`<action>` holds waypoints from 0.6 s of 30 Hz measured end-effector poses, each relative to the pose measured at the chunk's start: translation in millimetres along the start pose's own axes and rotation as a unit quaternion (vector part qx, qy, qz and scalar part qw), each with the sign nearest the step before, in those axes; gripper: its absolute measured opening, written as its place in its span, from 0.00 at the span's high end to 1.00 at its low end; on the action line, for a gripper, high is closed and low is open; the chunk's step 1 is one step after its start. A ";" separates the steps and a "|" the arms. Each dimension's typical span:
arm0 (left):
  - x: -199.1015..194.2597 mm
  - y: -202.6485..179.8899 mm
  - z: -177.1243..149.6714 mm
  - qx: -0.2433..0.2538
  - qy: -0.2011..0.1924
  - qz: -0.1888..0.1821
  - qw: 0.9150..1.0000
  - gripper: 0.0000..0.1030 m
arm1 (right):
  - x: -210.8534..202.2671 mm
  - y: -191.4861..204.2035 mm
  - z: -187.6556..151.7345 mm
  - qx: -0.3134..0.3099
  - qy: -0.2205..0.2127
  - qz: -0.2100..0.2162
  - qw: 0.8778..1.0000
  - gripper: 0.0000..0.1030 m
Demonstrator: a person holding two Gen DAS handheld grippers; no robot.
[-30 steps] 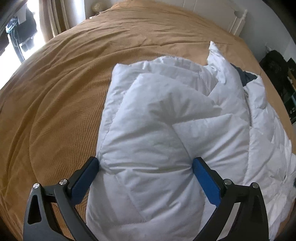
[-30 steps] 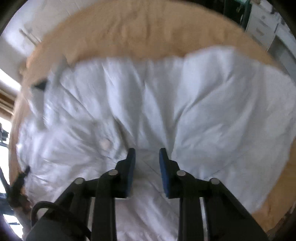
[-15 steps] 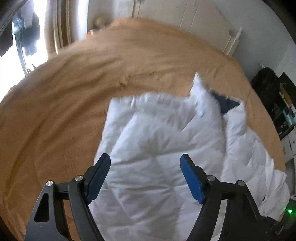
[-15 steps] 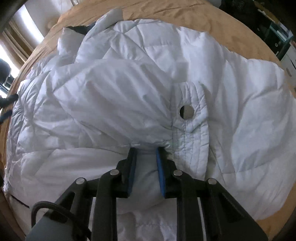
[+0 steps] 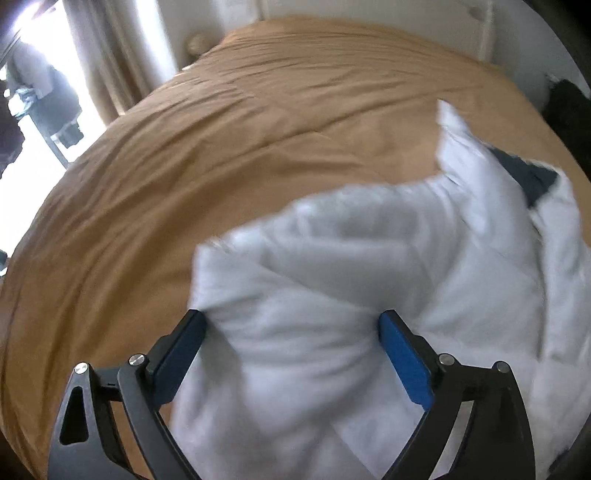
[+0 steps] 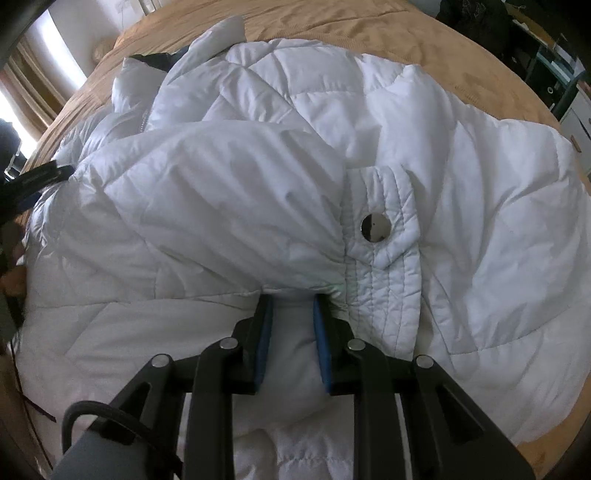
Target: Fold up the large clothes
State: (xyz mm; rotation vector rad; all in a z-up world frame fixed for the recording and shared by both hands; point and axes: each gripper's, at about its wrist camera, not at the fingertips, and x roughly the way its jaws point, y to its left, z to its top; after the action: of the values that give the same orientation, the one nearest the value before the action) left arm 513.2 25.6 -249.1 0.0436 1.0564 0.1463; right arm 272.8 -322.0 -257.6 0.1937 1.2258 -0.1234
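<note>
While my right gripper (image 6: 291, 314) pinches a fold of the white puffer jacket (image 6: 369, 147) between its blue pads, just left of the quilted cuff (image 6: 384, 258) and its round metal snap (image 6: 375, 228), my left gripper (image 5: 291, 332) stands wide with a thick bunched fold of the same jacket filling the gap, both pads touching the fabric; its jaws have just been opening. The jacket lies spread on a bed under a tan cover (image 5: 221, 147), one sleeve drawn across the body. Beyond the sleeve, a zipper (image 6: 144, 120) runs toward the collar, where a dark blue lining (image 5: 528, 177) shows. The left view is blurred by motion. Farther off, beige curtains (image 5: 107, 55) hang beside a bright window, a white headboard (image 5: 480, 29) backs the bed, and dark shelving (image 6: 554, 62) stands past the bed's right edge. A black cable (image 6: 33, 402) trails at the jacket's near left hem. No lettering or label can be read anywhere.
</note>
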 end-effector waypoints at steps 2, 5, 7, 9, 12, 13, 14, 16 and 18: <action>-22.4 16.2 7.5 -0.026 -0.008 -0.008 1.000 0.22 | -1.9 -3.8 -2.7 -0.002 0.000 -0.004 1.000 0.78; -73.0 35.6 -8.8 -0.049 -0.031 -0.048 0.997 0.21 | -2.6 2.3 -3.7 -0.005 -0.002 -0.009 1.000 0.76; -104.2 40.8 -36.3 -0.045 -0.034 -0.069 0.996 0.18 | -4.0 7.2 -3.5 -0.008 -0.005 -0.012 1.000 0.76; -125.6 36.7 -72.2 -0.021 -0.024 -0.085 0.996 0.18 | -3.5 10.5 -5.1 -0.008 -0.007 -0.014 1.000 0.76; -125.8 21.8 -130.2 0.010 0.005 -0.088 0.996 0.18 | -4.8 10.9 -7.2 -0.006 -0.009 -0.012 1.000 0.76; -115.5 15.6 -148.2 0.024 0.026 -0.084 0.996 0.18 | -3.1 10.8 -7.9 -0.004 -0.008 -0.011 1.000 0.76; -101.5 9.2 -164.0 0.035 0.047 -0.076 0.995 0.18 | -2.3 10.4 -8.3 -0.003 -0.007 -0.008 1.000 0.76; -86.2 3.0 -185.0 0.048 0.037 -0.055 0.997 0.13 | 0.1 8.8 -8.7 -0.001 -0.004 -0.003 1.000 0.75; -82.4 3.1 -186.7 0.043 0.029 -0.046 0.998 0.09 | -5.3 6.0 -7.1 0.001 0.000 0.005 1.000 0.74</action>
State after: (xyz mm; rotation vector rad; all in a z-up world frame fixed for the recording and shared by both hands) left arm 310.7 10.6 -269.4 0.0674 1.1212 0.0183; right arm 265.7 -314.7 -254.4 0.2010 1.2244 -0.1164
